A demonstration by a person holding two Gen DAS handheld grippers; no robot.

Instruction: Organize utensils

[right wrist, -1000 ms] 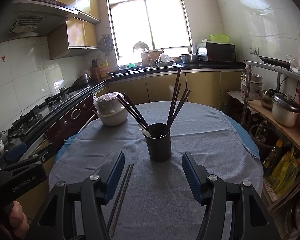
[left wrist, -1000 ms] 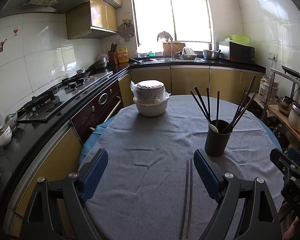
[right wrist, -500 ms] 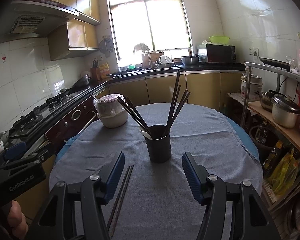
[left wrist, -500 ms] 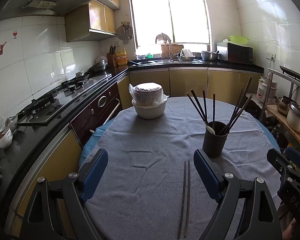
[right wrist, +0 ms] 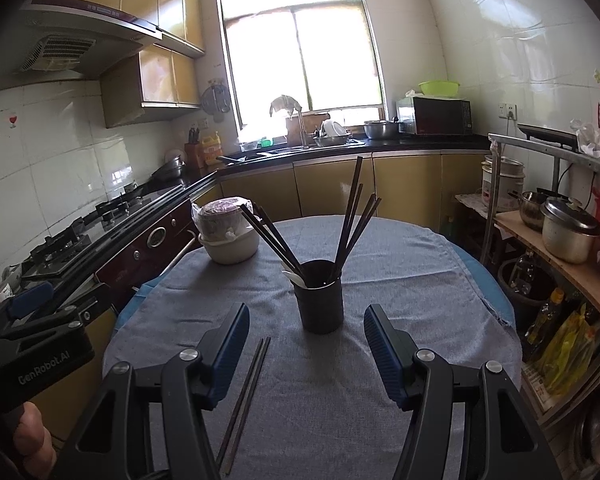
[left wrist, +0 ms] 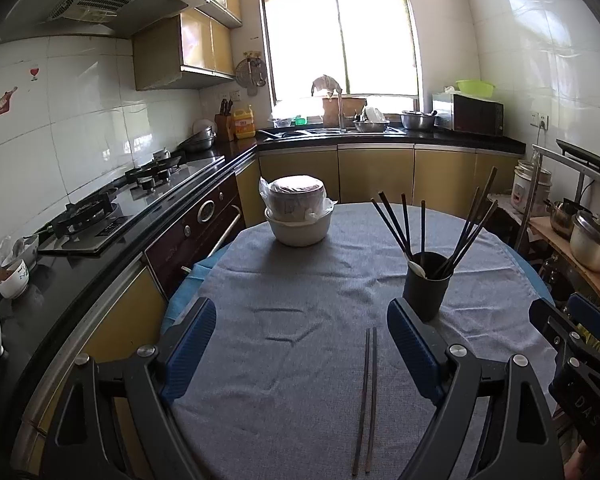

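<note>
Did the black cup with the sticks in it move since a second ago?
No. The black cup stands on the same spot of the grey cloth, beyond the loose chopsticks. It only slides a little in the left view because the camera shifted.

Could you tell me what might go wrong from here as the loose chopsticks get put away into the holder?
1. The pair of chopsticks lies flat and close together on the wrinkled tablecloth; open fingers may catch only one stick, or snag the cloth.
2. The black holder is already full of chopsticks fanning outward; inserting more could knock them or tip the holder.
3. The left gripper and right gripper are close together and could collide.
</note>
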